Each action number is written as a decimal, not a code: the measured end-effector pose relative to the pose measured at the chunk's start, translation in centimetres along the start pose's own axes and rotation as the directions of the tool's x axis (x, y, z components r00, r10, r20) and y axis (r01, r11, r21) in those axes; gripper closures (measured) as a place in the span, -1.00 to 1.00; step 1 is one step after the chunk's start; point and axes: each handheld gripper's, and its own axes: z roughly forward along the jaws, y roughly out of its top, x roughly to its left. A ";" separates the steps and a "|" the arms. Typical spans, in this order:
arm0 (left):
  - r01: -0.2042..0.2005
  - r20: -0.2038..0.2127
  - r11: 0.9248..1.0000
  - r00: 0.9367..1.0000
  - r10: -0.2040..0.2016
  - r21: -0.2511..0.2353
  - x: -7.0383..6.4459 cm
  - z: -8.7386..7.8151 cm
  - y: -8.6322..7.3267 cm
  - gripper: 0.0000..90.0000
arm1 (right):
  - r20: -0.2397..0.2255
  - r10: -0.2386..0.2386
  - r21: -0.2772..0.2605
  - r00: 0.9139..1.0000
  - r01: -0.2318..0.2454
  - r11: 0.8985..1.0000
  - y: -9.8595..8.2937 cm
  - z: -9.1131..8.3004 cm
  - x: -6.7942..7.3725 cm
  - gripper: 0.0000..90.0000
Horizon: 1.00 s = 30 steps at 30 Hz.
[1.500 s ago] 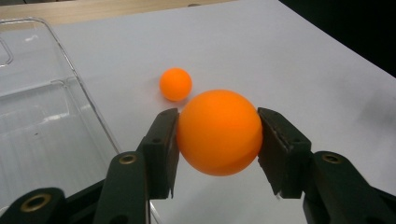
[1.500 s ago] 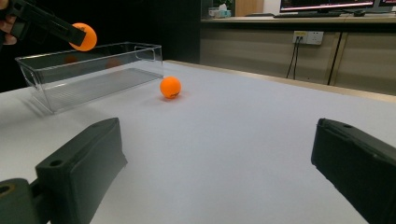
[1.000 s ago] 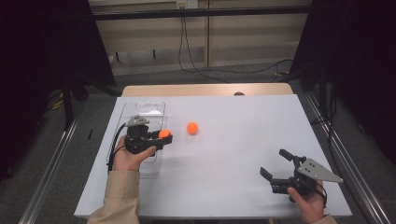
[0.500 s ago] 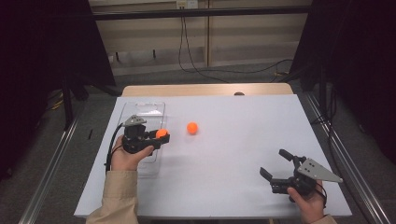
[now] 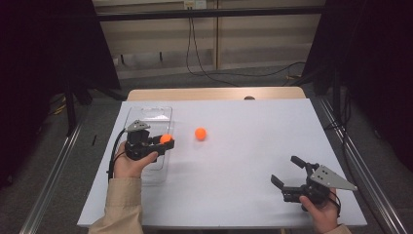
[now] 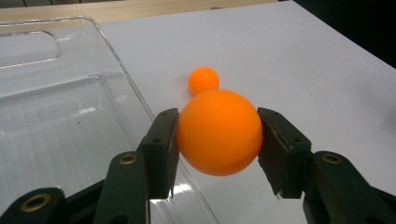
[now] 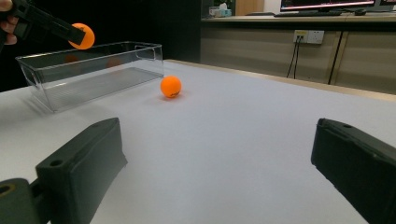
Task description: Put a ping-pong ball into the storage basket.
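- Left gripper point(image 5: 163, 141) clamped on an orange ball point(image 5: 166, 139), held above the right-hand long edge of a clear plastic tray point(image 5: 146, 113) on the white table point(image 5: 253, 146).
- Seen along the left gripper's own view: ball point(image 6: 219, 132) pinched at its widest part between the two black jaws, one pad pressed on each side, tray wall point(image 6: 126, 79) passing just beneath and to the left.
- Raised clear of the tray, as seen in the right gripper view: held ball point(image 7: 82, 36) above the tray rim point(image 7: 88, 51), not touching it.
- Second orange ball point(image 5: 200, 133) at rest on the bare table, just beside the tray's right side and near the held one; same ball point(image 6: 203, 80) visible beyond the grip, and again point(image 7: 171, 87) on the tabletop in front of the tray.
- Right gripper point(image 5: 291, 171) near the table's front right corner, well apart from both balls and the tray, jaws spread wide with nothing between them.
- Right hand point(image 5: 321, 212) low at the table edge; left hand point(image 5: 127, 165) wrapped around its gripper beside the tray.
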 end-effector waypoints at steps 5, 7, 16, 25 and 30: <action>0.000 -0.006 1.000 1.000 0.000 -0.003 0.1 0.0 0.0 0.13 | -0.001 0.001 0.000 1.000 -0.001 1.000 0.0 0.0 0.0 -0.95; 0.003 -0.013 1.000 1.000 -0.003 -0.005 0.1 -0.1 -0.1 0.13 | -0.001 0.001 -0.001 1.000 -0.001 1.000 0.0 0.0 0.0 -0.96; 0.002 -0.019 1.000 1.000 -0.002 -0.005 0.3 -0.3 -0.1 0.13 | -0.001 0.002 -0.001 1.000 -0.002 1.000 0.0 0.0 0.0 -0.96; 0.006 -0.035 1.000 0.999 -0.006 -0.008 0.6 -0.4 -0.2 0.13 | -0.001 0.001 -0.002 1.000 -0.001 1.000 0.0 0.0 0.0 -0.96; 0.005 -0.044 1.000 0.999 -0.005 -0.002 0.8 -0.5 -0.2 0.13 | -0.001 0.001 -0.002 1.000 -0.001 1.000 0.0 0.1 0.0 -0.96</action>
